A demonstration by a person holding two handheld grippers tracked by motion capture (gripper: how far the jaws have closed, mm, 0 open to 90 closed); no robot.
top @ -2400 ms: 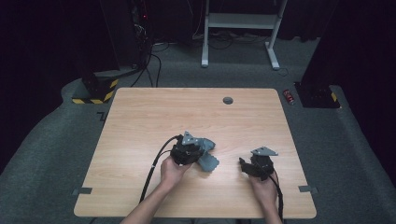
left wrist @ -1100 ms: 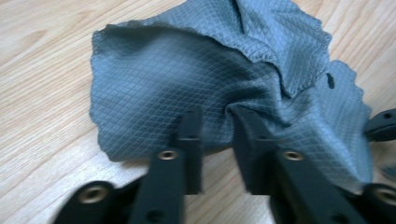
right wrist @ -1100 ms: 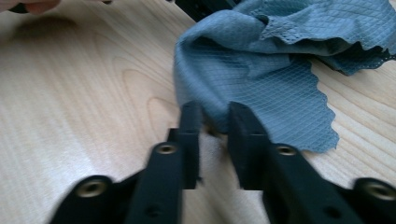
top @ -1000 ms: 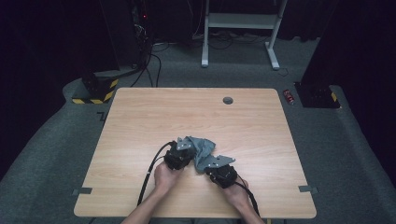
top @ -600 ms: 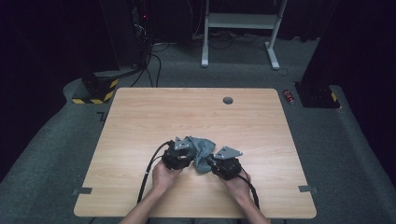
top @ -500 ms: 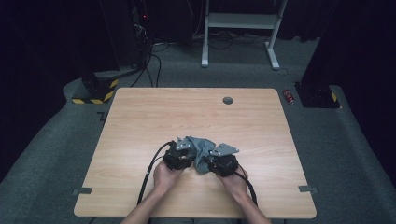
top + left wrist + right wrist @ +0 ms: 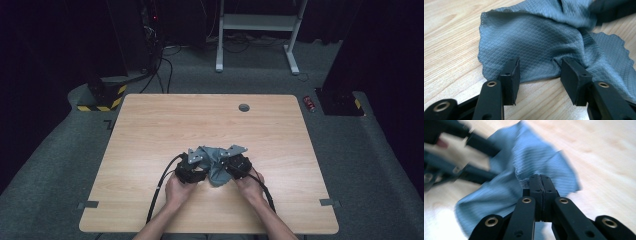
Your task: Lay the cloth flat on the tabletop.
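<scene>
A grey quilted cloth (image 7: 216, 159) lies crumpled on the wooden table (image 7: 200, 120) between my two hands. My left gripper (image 7: 202, 167) sits at its left side. In the left gripper view the jaws (image 7: 540, 67) stand apart and have just been opening. The cloth's (image 7: 536, 37) near edge lies between them, with no pad pressing on it. My right gripper (image 7: 224, 167) is at the cloth's right side. Its jaws (image 7: 539, 177) are shut together on a puckered edge of the cloth (image 7: 506, 192), which rises to the tips.
A round cable hole (image 7: 244, 107) sits near the table's far edge. A black cable (image 7: 160, 190) trails from the left gripper towards the front edge. On the floor beyond are a red can (image 7: 310, 103), a white desk frame (image 7: 255, 25) and a yellow-black striped base (image 7: 102, 97).
The right hand came in from the right to the cloth, then drew its gripper a little away and up with the cloth's edge. The left hand stayed put.
</scene>
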